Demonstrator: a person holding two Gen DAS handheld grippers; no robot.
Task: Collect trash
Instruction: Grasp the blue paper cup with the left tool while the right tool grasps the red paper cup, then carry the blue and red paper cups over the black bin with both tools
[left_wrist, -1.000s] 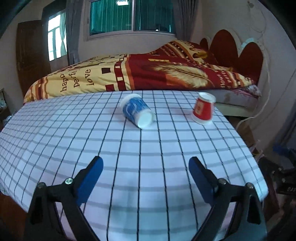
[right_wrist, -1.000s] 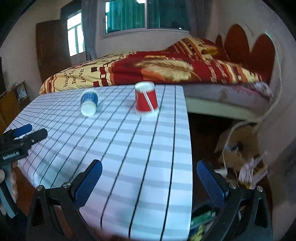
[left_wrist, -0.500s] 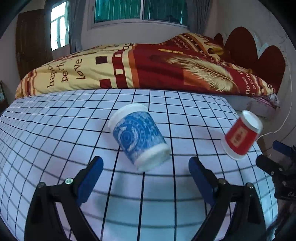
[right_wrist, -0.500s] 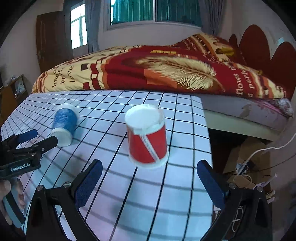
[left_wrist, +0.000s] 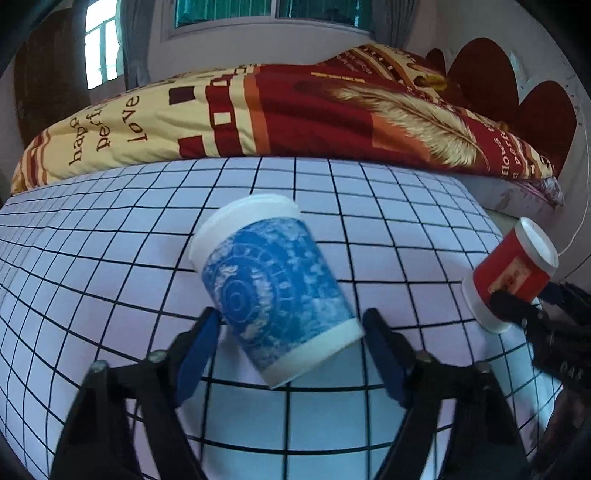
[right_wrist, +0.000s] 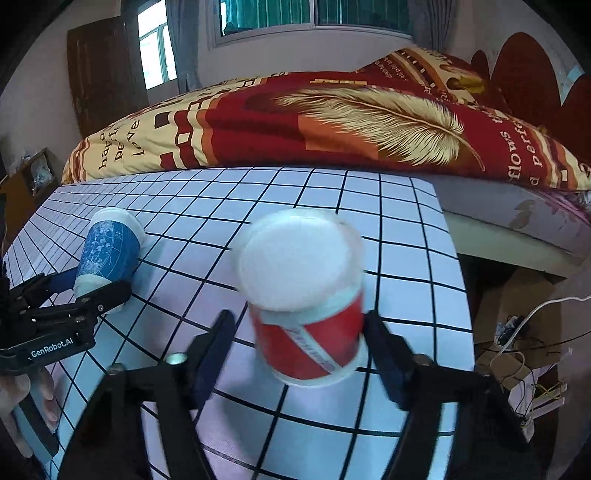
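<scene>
A blue patterned paper cup (left_wrist: 277, 291) lies on its side on the checked tablecloth (left_wrist: 110, 258). My left gripper (left_wrist: 291, 321) straddles it and its jaws are closing, blue pads right beside the cup's sides. A red paper cup (right_wrist: 306, 325) stands upside down near the table's right edge, white base up. My right gripper (right_wrist: 299, 325) is closing around it, with a gap still showing at the left pad. The right wrist view also shows the blue cup (right_wrist: 109, 251) inside the left gripper (right_wrist: 92, 284). The left wrist view shows the red cup (left_wrist: 509, 266) between the right gripper's fingertips (left_wrist: 532, 295).
A bed with a red and yellow quilt (left_wrist: 295, 110) runs along the table's far edge. Right of the table the floor drops away to boxes, cables and clutter (right_wrist: 524, 354). A person's hand (right_wrist: 22, 391) holds the left gripper's handle.
Both grippers have moved forward and down over the table until each cup sits between a pair of fingers. Both pairs of jaws have narrowed from wide open.
</scene>
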